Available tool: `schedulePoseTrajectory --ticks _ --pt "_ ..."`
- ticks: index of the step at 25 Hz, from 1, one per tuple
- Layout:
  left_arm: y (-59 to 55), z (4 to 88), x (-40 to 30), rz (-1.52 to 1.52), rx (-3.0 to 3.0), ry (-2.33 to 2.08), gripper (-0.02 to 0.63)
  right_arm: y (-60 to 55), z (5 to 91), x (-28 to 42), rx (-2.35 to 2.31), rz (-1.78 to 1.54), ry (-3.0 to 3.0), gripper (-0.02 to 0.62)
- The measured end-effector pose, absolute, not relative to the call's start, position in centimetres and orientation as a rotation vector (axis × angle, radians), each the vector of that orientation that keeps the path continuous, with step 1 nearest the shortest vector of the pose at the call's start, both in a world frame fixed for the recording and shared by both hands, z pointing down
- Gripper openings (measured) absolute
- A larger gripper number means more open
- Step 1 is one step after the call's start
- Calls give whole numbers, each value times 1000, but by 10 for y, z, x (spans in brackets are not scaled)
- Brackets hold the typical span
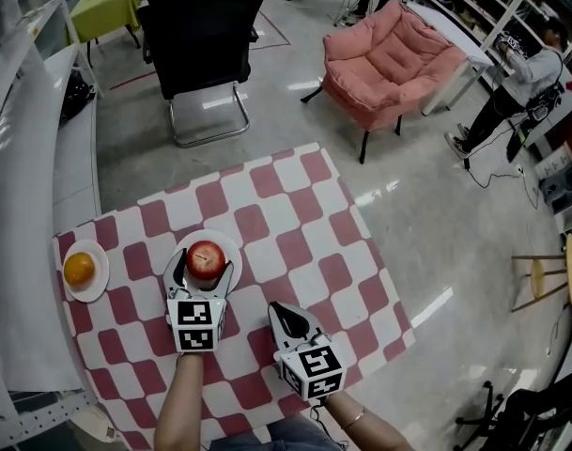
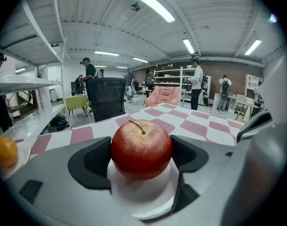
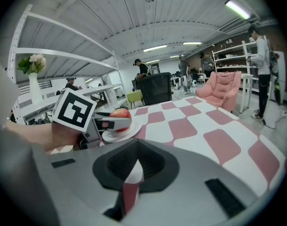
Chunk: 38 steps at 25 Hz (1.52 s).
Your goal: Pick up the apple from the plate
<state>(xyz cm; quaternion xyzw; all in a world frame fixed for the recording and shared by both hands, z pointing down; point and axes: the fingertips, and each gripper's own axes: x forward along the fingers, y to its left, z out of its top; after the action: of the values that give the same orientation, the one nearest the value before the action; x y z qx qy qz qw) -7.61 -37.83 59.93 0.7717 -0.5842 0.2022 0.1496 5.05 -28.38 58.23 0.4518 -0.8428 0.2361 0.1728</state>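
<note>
1. Your apple (image 2: 141, 147) is mostly deep red. There's a paler, yellowish speckled patch up near the top and a thin brown stem curving out of the dimple. Skin looks smooth and a bit shiny, no bruises that I can spot.
2. It's sitting upright on a small white plate (image 2: 143, 199), pretty much dead centre. That plate is on the red-and-white checked tablecloth (image 1: 295, 242), on the left half of the table right in front of you.
3. Your left gripper (image 1: 204, 263) has the apple between its jaws. In the left gripper view both dark pads sit right up against the fruit's sides, so it's clamped on the apple. The apple's bottom is still down on the plate.
4. Your right gripper (image 1: 278, 308) is over the cloth, to the right of the left one and well apart from the apple. Its jaws are pressed together with nothing between them; only a thin sliver of cloth shows through.
5. Head count for the table:
   - one apple
   - one orange (image 1: 79, 269)
   - two white plates, the second plate (image 1: 96, 252) under the orange at the table's left edge
   - two grippers
6. Behind the table there's one black chair (image 1: 206, 40) and one pink armchair (image 1: 389, 59).
</note>
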Motion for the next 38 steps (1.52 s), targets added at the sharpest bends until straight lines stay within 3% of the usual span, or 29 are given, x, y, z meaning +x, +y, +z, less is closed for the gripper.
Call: schedulePoseTrajectory --ticks 38 --pt "-330 516 -79 476 2341 -1697 379 -237 515 43 1386 517 -2455 9"
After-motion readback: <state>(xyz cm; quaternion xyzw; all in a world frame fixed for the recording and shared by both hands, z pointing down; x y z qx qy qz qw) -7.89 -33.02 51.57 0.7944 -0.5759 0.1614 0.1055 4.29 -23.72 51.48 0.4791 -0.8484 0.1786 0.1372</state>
